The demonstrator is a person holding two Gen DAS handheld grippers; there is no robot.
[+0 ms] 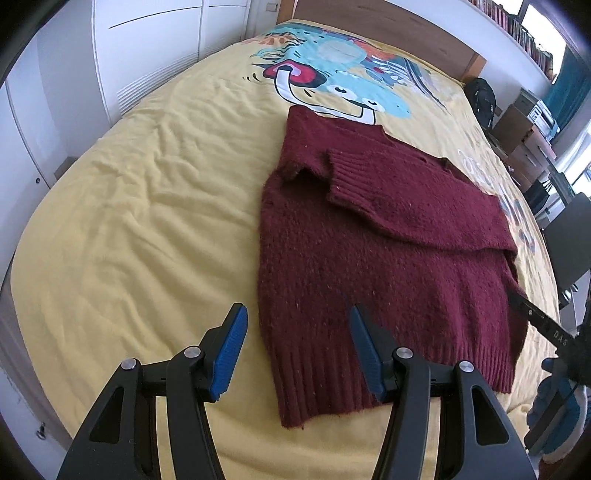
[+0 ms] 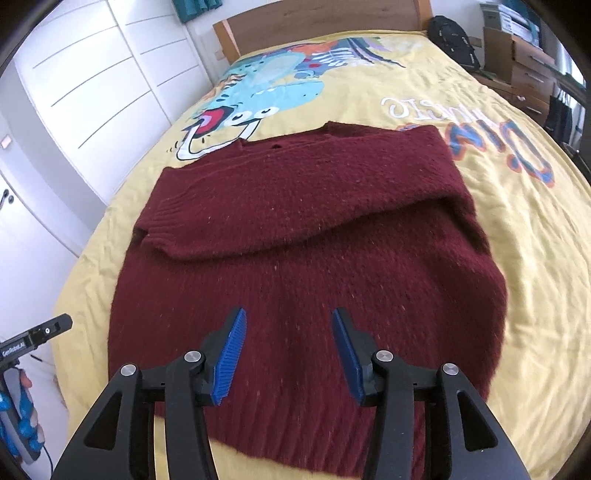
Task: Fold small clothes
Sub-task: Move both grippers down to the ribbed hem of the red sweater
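Maroon sweater (image 2: 306, 266) lies flat on the bed, across the yellow duvet (image 1: 129, 206), hem toward the cameras, neckline toward the wooden headboard (image 2: 314, 18). Sleeves look already folded in: one sleeve (image 1: 369, 181) lies across the chest, ribbed cuff on top of the body. My read: sleeve stage done, body fold still open. No hem-to-neck fold yet, so roughly midway.

Left claw (image 1: 295, 350): released, nothing between the blue pads, hanging above the sweater's hem corner where it meets the duvet. One finger sits over bare duvet, the other over the ribbed hem (image 1: 321, 376). Right claw (image 2: 286, 354): also released and empty, above the lower middle of the sweater body. Neither one visibly touches cloth.

Materials: chunky fuzzy knit, light flecks in the yarn, vertical ribbing on hem and cuff. Soft and thick, so folds will sit bulky, and edges look rounded rather than crisp. Small hole or gap near the neckline (image 2: 275, 147). Duvet is thin cotton-looking, wrinkled, with a cartoon dinosaur print (image 2: 266, 96) beyond the neckline. White wardrobe doors (image 2: 92, 74) off to the side.

Likely next: pinch both hem corners, carry up to the shoulders.
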